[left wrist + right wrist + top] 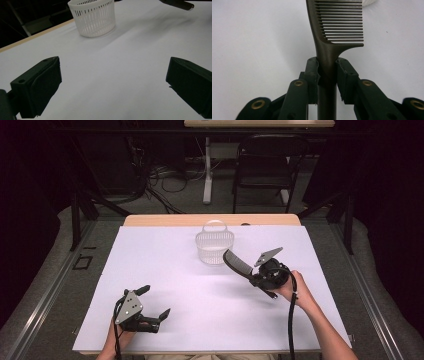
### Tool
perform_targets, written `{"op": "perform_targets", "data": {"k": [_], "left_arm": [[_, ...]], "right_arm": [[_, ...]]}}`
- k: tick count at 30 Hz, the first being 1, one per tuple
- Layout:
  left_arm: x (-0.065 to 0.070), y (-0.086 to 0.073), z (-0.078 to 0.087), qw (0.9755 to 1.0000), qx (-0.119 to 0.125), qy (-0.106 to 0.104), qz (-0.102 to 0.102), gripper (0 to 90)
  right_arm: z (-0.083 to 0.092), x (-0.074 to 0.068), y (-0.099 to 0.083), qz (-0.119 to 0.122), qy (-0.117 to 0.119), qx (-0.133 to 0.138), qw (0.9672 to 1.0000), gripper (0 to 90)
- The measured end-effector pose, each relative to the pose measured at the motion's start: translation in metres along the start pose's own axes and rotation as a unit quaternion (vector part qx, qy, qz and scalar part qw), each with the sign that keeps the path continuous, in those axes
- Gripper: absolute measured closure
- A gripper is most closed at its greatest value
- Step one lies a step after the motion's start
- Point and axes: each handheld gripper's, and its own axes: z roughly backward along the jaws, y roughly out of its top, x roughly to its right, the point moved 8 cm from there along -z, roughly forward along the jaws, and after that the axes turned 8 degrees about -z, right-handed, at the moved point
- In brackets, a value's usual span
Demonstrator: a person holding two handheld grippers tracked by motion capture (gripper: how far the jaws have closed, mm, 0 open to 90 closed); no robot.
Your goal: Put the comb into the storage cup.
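High view: white sheet (165,285) covers a wooden table (165,220); dark room behind, folding chair (265,162), floor cables. Right gripper (250,276) clamps a dark comb (236,262), raised beside the white basket (214,247).
Left gripper view: left gripper (112,85) released (jaws wide, nothing between).
Right gripper view: comb handle pinched.

Lab: cable tangle (165,180), dark curtains (30,180)
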Motion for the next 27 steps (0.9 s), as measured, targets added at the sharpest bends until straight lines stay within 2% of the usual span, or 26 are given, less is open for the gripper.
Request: {"op": "perform_targets", "data": {"k": [19,27], "left_arm": [[0.0,-0.001,-0.001,1.0,-0.003,0.0,0.001,0.2],[0.0,-0.001,-0.001,1.0,-0.004,-0.001,-0.001,0.3]], "right_arm": [[0.008,0.002,0.005,-0.013,-0.004,0.031,0.9994,72.2],[0.013,0.004,0.01,-0.019,-0.013,0.059,0.998,72.2]]}}
